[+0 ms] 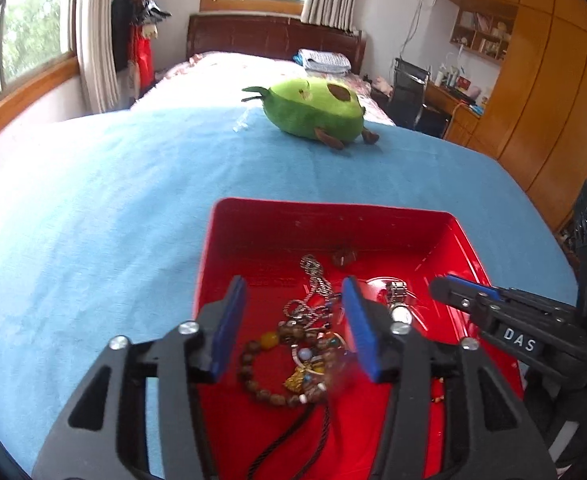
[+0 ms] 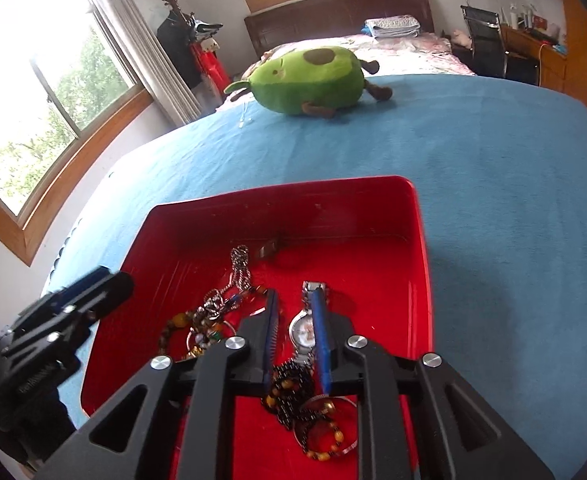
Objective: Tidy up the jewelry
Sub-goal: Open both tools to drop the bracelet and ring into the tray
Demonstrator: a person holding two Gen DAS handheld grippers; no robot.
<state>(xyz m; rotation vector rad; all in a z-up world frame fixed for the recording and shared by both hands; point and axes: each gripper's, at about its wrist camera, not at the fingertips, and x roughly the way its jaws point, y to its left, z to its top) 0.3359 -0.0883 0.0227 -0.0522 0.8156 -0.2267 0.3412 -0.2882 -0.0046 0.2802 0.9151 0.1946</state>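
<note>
My left tool hangs wide over the bead bracelet in the red tray. My right tool, narrowed, seems to straddle the watch; I should lift it straight, clear of chains.

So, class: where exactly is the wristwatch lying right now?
The wristwatch lies inside the red tray, right of the tangled silver chain. In the right wrist view it sits between the right gripper fingers; in the left view, just beyond the left gripper.
</note>
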